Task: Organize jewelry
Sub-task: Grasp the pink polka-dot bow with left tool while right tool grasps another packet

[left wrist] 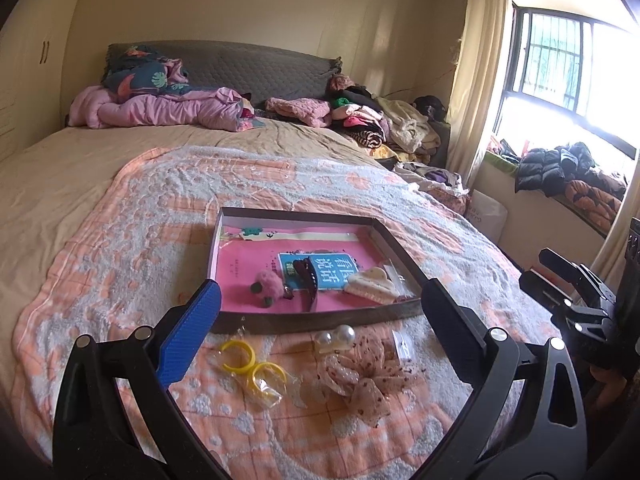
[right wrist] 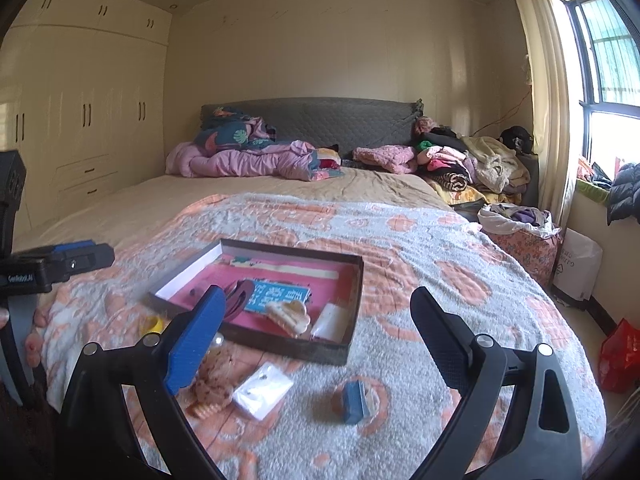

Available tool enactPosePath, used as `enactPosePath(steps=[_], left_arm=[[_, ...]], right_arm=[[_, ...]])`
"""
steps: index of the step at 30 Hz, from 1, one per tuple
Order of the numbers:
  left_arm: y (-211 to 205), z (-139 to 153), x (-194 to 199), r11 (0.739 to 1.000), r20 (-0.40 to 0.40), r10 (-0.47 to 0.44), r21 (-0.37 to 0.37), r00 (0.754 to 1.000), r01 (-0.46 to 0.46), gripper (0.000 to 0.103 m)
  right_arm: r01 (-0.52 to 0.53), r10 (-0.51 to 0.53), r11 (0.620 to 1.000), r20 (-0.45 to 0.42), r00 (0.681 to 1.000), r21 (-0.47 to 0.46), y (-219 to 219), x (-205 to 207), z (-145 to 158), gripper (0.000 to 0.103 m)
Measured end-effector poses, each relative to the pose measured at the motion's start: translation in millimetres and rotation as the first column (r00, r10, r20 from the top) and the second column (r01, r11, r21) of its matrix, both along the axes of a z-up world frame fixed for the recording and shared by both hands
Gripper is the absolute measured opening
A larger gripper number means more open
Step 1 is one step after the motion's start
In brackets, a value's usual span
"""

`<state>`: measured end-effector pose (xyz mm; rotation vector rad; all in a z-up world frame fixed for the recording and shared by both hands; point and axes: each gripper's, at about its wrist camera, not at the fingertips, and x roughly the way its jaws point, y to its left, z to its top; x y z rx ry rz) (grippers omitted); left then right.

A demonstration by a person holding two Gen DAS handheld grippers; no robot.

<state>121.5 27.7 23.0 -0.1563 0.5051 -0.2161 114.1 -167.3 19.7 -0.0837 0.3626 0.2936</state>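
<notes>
Left wrist view: left gripper [left wrist: 320,304] fingers wide apart, holding nothing, above yellow rings [left wrist: 253,364] and lace bow [left wrist: 360,376] on the bed [left wrist: 80,216]. Tray [left wrist: 320,320] beyond, long axis crosswise; dark clip [left wrist: 307,280] points fore-aft. Right gripper [right wrist: 316,320] likewise spread, unladen. Writing illegible.

Bedroom: bed [right wrist: 280,216] with grey headboard [right wrist: 320,120] at far wall, cream wardrobes [right wrist: 80,100] left, barred window [left wrist: 560,60] right, bright daylight, clothes pile [right wrist: 460,164].

Hair clips [left wrist: 370,286] in shallow box [left wrist: 320,318]
</notes>
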Motion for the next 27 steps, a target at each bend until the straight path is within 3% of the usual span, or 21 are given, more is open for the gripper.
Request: enactPosePath(steps=[15, 27], left_arm=[[-4.8, -21.0, -12.0, 1.0, -0.059, -0.008, 0.013, 0.998, 0.008, 0.092], [-9.0, -57.8, -9.1, 0.999, -0.188, -0.043, -0.026, 0.981, 0.039, 0.092]], right_arm=[[-0.019, 0.016, 0.999, -0.055, 0.998, -0.046, 8.9, -19.9, -32.2, 0.091], [-0.035, 0.023, 0.991, -0.098, 0.995, -0.129, 17.9, -19.6, -69.2, 0.091]])
